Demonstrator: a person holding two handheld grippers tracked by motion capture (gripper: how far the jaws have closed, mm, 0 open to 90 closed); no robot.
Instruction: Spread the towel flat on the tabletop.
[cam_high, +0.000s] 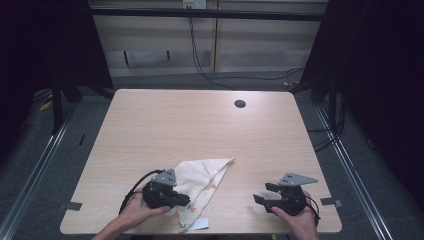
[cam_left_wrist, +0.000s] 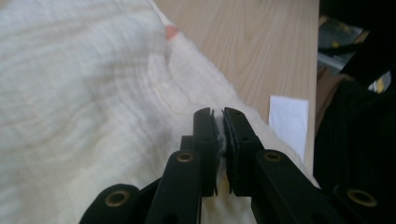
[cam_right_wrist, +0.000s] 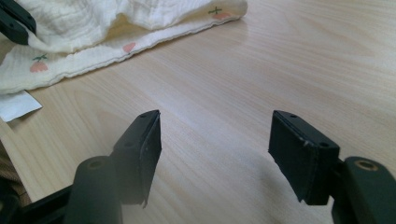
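Cream cloth (cam_high: 200, 182) pinched in left hand-held gripper (cam_high: 184, 201), right hand-held gripper (cam_high: 261, 193) wide, apart

Crinkly matt cream cloth (cam_high: 200, 176) – smooth wood-grain table (cam_high: 200, 120) w/ matt black plastic fingers (cam_right_wrist: 144, 144).
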